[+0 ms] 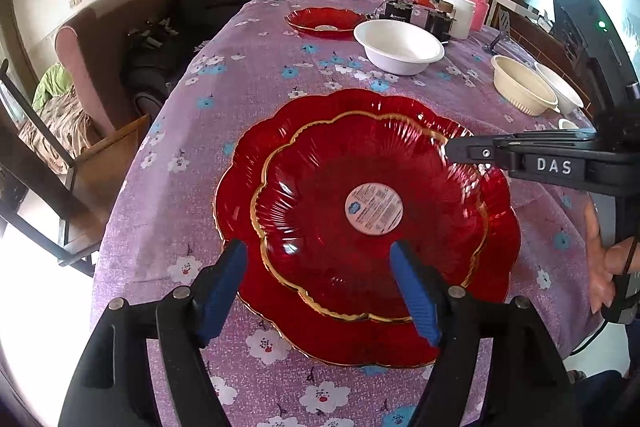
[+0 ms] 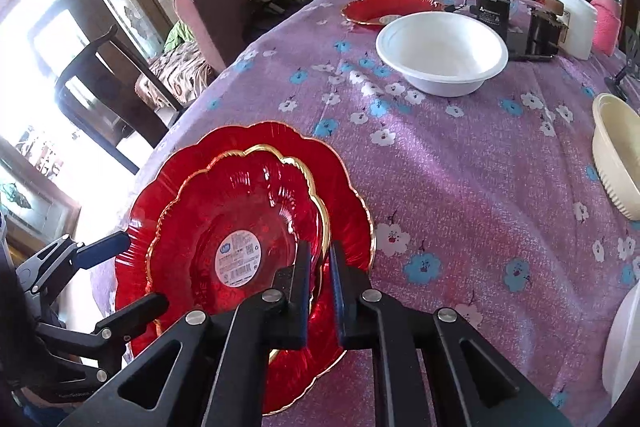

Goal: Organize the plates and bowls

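Purple floral tablecloth (image 1: 248,75); small red plate (image 1: 340,187) nested on larger red plate (image 1: 240,195); right gripper (image 2: 320,259) fingers clenched on small plate's rim; left gripper (image 1: 316,259) fingers released.

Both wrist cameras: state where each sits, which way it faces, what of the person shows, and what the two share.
Left wrist: on the left tool, angled down at the small red plate stacked on the big red plate; its jaws are open, and a hand shows at right.
Right wrist: on the right tool, angled down from the plates' other side, shut on the small plate's rim; no hand visible.
Shared: both plates, each other's tool, the white bowl, the flowered tablecloth.
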